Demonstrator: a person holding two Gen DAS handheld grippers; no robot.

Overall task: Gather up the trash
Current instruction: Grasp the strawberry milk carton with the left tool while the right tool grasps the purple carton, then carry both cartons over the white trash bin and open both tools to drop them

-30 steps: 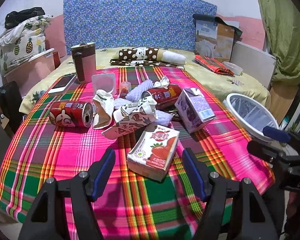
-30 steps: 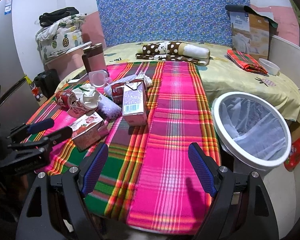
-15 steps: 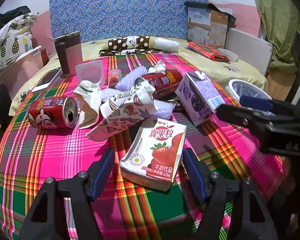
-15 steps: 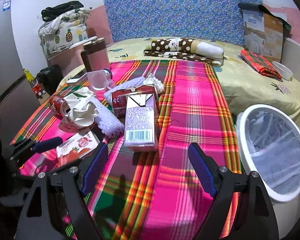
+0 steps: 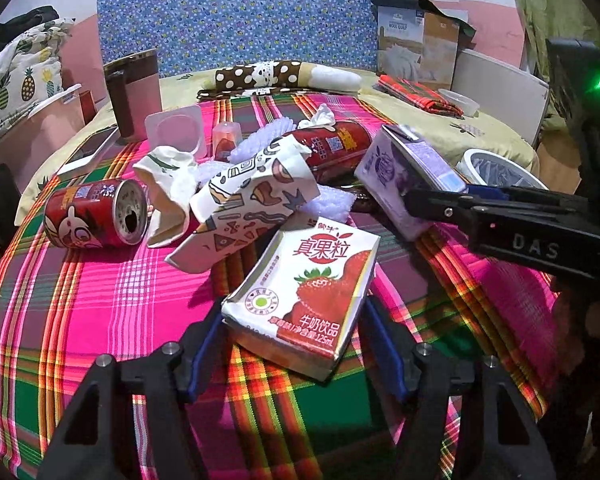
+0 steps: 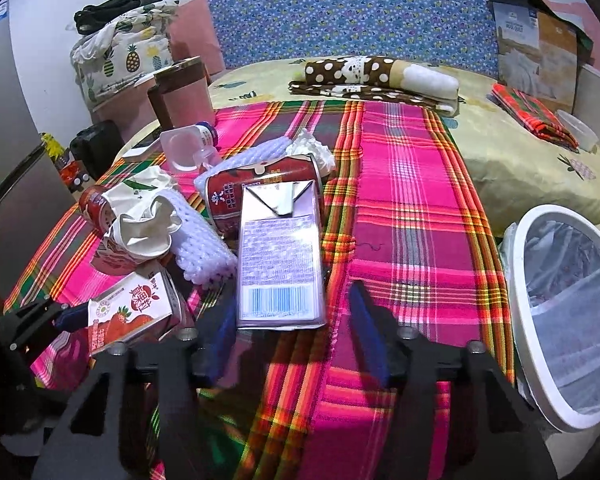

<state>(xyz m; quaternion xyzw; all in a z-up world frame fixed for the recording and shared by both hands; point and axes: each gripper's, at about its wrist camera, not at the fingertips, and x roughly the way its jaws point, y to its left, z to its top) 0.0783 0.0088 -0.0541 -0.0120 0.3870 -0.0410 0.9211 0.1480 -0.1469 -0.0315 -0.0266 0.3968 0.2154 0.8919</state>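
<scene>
A strawberry milk carton [image 5: 300, 300] lies on the plaid cloth [image 5: 100, 300] between the fingers of my left gripper [image 5: 294, 316]. Its jaws are closing, and the pads stand right beside the carton's sides. A purple drink carton [image 6: 278, 268] lies between the fingers of my right gripper [image 6: 291, 300]. Those jaws are closing too: the left pad is at the carton's edge, while a gap shows at the right pad. In the left wrist view one right finger [image 5: 512, 220] reaches across the purple carton [image 5: 396, 168].
Behind the cartons lie two red cans [image 5: 96, 214] [image 5: 332, 144], crumpled paper cups [image 5: 248, 200], white foam netting [image 6: 200, 240], tissue and a clear plastic cup [image 5: 174, 130]. A white-rimmed lined bin [image 6: 520, 280] stands at the bed's right edge. A brown tumbler [image 5: 134, 94] stands at the back left.
Both grippers moved forward and down onto the cartons. The right jaws have narrowed sharply around the purple carton; the left jaws have narrowed slightly around the strawberry carton.
</scene>
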